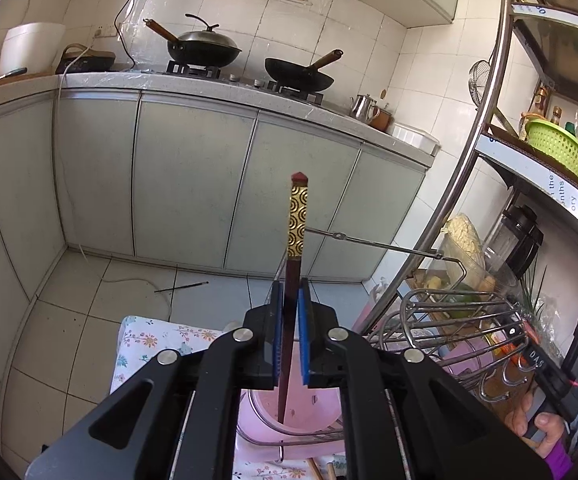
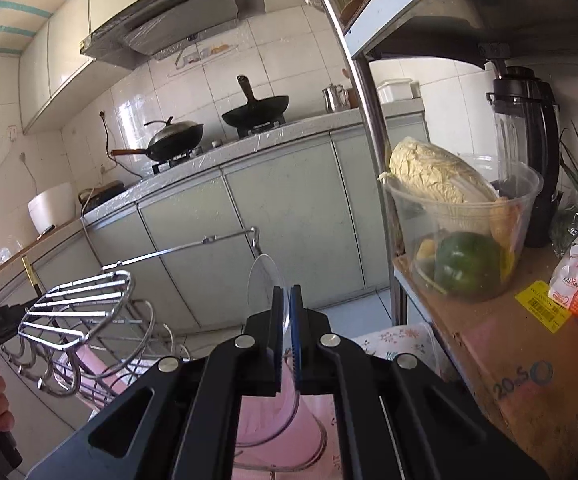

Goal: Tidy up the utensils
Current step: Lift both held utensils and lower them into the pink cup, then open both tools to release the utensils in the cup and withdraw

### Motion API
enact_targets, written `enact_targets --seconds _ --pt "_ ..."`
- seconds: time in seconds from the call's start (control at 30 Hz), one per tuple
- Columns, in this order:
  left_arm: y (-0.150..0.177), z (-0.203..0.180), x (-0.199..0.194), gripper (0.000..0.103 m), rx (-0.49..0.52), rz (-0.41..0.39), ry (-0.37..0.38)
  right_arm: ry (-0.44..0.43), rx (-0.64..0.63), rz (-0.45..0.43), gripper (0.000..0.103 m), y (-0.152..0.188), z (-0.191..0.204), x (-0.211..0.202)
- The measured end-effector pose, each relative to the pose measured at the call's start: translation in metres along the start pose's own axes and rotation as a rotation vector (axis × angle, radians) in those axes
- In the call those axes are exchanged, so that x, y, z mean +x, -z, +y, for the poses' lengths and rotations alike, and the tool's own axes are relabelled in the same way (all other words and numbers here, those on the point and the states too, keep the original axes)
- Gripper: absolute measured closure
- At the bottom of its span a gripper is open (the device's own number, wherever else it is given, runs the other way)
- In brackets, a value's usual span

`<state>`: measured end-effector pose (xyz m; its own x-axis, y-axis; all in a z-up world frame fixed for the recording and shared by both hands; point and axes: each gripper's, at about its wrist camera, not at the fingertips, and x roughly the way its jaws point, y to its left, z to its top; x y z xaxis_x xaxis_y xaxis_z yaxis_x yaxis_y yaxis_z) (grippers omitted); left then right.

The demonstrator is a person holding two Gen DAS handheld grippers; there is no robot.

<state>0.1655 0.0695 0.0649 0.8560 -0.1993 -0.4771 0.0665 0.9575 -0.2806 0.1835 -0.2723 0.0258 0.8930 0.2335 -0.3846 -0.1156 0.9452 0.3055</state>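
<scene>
Left hand-held gripper clamps an upright chopstick. Right hand-held gripper pinches a clear spoon. Both hang above a pink cup.

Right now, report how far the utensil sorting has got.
Done: no utensil visibly stored yet. In hand: the left gripper clamps a gold-banded chopstick, tip pointing into the pink holder; the right gripper clamps a clear plastic spoon. Left: drop both in, then the pieces lying on the floral cloth.

The right gripper pinches a clear plastic spoon above the wire rack.
</scene>
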Motion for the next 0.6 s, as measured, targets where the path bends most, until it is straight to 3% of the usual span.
enact_targets --seconds 0.13,0.23,0.6 --pt "0.000 0.003 -0.003 0.070 -0.032 0.004 -0.004 -0.005 0.002 0.026 0.094 0.001 0.000 -0.001" --pt "0.000 0.005 -0.008 0.067 -0.042 0.002 -0.003 -0.006 0.003 0.030 0.083 0.001 -0.001 -0.005" --pt "-0.001 0.013 -0.041 0.066 -0.062 -0.044 -0.022 -0.011 0.004 -0.007 0.082 0.003 -0.002 -0.045"
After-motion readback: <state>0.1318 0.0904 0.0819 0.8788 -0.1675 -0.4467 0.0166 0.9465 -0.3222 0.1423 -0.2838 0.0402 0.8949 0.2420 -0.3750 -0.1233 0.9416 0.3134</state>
